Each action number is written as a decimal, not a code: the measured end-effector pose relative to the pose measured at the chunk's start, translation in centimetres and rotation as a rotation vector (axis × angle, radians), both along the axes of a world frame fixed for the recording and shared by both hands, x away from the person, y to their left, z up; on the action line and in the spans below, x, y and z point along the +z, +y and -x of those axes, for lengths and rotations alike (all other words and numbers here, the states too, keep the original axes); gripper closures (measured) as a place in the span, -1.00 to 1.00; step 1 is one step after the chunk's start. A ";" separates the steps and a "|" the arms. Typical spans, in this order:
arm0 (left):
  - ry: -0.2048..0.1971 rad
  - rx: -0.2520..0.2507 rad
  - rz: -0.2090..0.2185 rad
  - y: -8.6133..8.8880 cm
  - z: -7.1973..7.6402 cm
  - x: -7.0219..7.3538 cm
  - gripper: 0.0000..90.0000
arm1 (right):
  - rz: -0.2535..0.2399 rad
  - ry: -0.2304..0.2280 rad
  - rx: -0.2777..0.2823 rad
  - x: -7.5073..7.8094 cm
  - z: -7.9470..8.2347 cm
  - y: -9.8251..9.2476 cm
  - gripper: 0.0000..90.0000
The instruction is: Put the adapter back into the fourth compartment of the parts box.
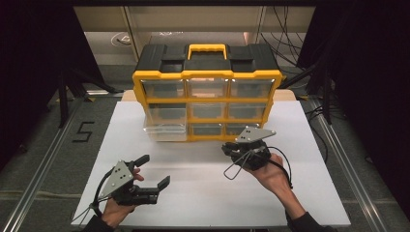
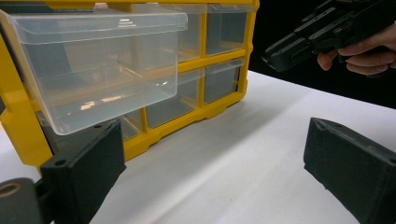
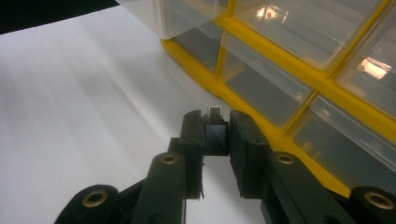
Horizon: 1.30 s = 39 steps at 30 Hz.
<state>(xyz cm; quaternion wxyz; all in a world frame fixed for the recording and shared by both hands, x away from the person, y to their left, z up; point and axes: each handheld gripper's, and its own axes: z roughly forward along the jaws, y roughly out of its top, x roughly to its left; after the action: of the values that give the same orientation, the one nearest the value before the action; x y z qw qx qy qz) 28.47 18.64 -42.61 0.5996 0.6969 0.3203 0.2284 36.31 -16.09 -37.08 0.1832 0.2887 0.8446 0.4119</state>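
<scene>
My right gripper point(image 3: 215, 133) pinches a small dark block point(image 3: 215, 135) with a pale top, just in front of the yellow drawer cabinet point(image 1: 207, 92). My left gripper point(image 1: 153, 173) stands wide and bare over the white table point(image 1: 203, 193), facing the pulled-out clear drawer point(image 2: 100, 65).

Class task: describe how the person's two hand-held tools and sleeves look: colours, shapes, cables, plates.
Both the left tool and the right tool are black, with two blocky, angular jaws. Each carries a grey three-cornered plate dotted with small holes on top, and a thin black cable loops from each body. Brass-coloured rings mark the jaw pivots in the right gripper view. Dark sleeves cover both forearms.
</scene>
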 end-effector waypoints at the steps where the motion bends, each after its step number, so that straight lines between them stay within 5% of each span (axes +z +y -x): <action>1: 0.000 0.000 0.000 0.0 0.0 0.0 -0.89 | 0.000 0.000 0.000 0.0 0.0 0.0 0.70; 22: -0.006 0.004 0.000 0.0 0.1 0.0 -0.89 | -0.043 -0.068 0.019 2.0 -0.3 1.0 0.70; 39: -0.007 0.006 -0.002 0.0 0.1 0.0 -0.89 | -0.113 -0.063 0.025 3.3 -1.2 1.1 0.70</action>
<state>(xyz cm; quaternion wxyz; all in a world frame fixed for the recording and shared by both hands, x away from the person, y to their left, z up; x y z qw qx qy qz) 28.42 18.68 -42.57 0.5995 0.6957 0.3201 0.2327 37.47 -14.96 -33.80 0.1881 0.2746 0.8174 0.4701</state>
